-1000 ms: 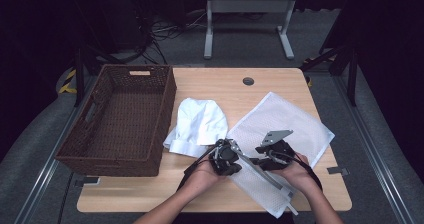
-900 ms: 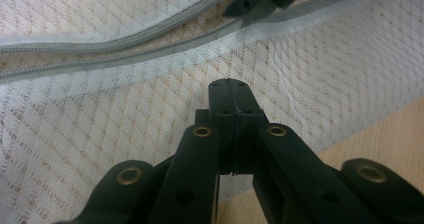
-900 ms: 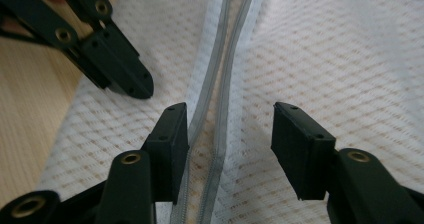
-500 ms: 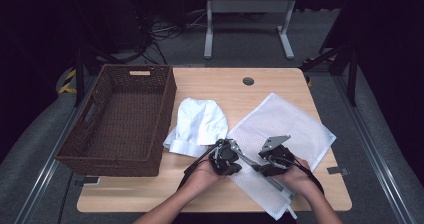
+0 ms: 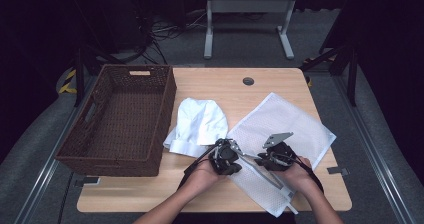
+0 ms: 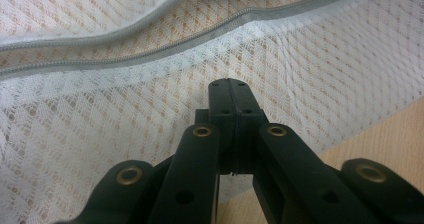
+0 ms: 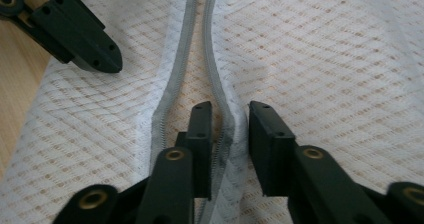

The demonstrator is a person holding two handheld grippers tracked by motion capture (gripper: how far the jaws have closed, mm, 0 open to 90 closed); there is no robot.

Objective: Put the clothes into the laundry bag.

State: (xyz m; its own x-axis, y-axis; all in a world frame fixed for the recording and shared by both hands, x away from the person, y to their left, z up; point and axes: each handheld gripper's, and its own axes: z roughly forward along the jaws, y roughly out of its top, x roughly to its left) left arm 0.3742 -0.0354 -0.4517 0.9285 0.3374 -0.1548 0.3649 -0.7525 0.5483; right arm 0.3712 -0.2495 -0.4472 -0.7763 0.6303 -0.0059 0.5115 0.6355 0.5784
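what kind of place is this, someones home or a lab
Probably a lab or recording studio, not a home: a lone wooden table on grey carpet in a dark room, loose cables and a metal stand behind it, a wicker basket and mesh laundry bag laid out.

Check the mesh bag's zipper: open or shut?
Open: on the mesh bag, the two grey zipper edges lie apart, with the table's wood colour showing through mesh between them.

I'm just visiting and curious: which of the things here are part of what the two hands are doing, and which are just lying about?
In use:
mesh bag, its zip partly open
left gripper, shut on the mesh
right gripper, jaws just closing around one zip edge, with a gap left

Lying about:
basket
white garment
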